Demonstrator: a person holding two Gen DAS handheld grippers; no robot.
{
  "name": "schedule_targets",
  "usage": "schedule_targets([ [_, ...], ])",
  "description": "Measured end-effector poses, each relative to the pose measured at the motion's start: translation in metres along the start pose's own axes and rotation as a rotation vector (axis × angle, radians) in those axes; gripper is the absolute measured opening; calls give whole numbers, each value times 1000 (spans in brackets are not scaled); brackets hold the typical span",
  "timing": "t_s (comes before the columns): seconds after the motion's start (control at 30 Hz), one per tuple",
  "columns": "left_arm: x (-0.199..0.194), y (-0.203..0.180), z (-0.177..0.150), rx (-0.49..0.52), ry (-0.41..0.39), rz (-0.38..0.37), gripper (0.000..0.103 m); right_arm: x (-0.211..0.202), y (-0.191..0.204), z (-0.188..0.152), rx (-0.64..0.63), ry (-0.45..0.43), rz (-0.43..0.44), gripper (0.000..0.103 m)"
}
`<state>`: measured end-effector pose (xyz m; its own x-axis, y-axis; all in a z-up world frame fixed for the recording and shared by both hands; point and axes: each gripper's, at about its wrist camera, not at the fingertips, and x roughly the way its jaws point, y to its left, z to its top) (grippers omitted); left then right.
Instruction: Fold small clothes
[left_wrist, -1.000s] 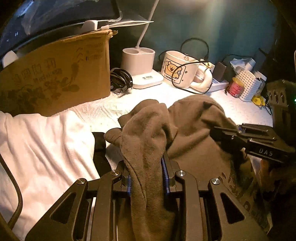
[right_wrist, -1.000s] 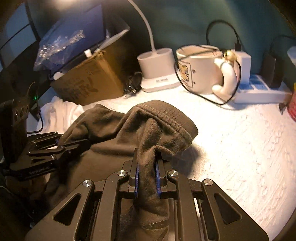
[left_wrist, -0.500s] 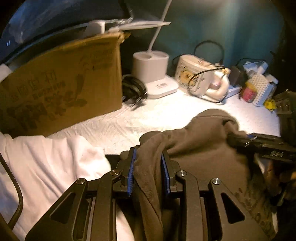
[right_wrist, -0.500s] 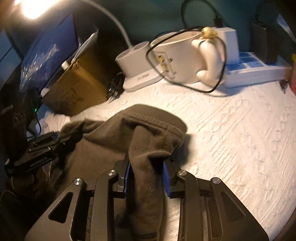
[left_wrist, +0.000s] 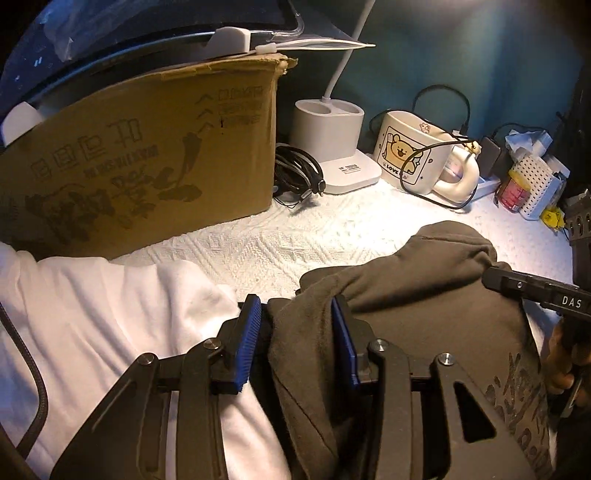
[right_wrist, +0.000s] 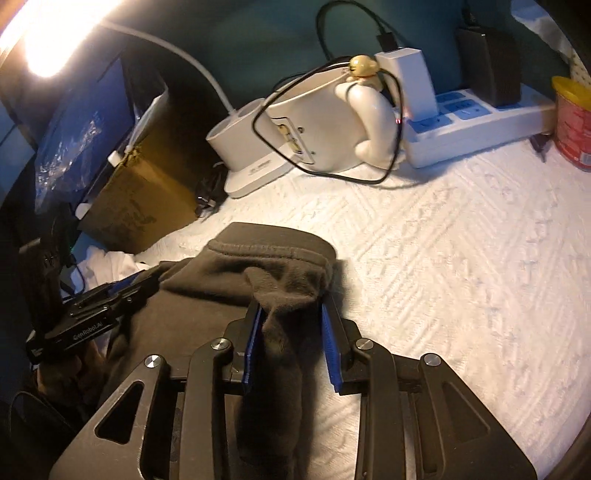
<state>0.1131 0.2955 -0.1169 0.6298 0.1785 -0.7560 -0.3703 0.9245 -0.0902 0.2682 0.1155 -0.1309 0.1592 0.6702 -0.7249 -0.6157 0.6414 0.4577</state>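
A dark brown garment with a printed pattern lies folded over on the white textured cover. My left gripper holds its jaws around the garment's left edge and they are opening: the left pad stands clear of the cloth. My right gripper brackets the hemmed right edge of the brown garment loosely, its jaws parted. Each gripper shows in the other's view: the right gripper, the left gripper. A white garment lies to the left, partly under the brown one.
A cardboard box stands at the back left with a coiled cable beside it. Behind are a white lamp base, a bear mug, a power strip and a red jar. White cover spreads to the right.
Both grippers carried the lifted brown fold forward and down, so it now lies flatter on the cover. Both pairs of jaws have widened and no longer pinch the cloth.
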Motion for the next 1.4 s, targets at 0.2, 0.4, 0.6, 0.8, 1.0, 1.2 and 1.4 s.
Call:
schedule_targets([
  [0.2,-15,-7,-2,35,-11,29,40,-2,3,-2,-17,-8,-24,39],
  [0.4,-22,-5,-7,22,-6,29,40,9,3,10,-3,-26,1,42],
  [0.6,-25,-1,-5,9,-8,67,40,9,9,13,-36,-39,-38,42],
  [0.8,-44,4,-7,-19,-34,20,40,0,16,8,-55,-54,-96,43],
  [1.0,-63,-11,-17,-18,-54,-20,40,-14,29,2,-102,-78,-153,56],
  [1.2,-77,-30,-32,-7,-58,-44,40,-30,38,-12,-137,-71,-182,56],
  [1.4,-84,-36,-54,-31,-45,-57,40,-40,41,-39,-129,-37,-183,56],
])
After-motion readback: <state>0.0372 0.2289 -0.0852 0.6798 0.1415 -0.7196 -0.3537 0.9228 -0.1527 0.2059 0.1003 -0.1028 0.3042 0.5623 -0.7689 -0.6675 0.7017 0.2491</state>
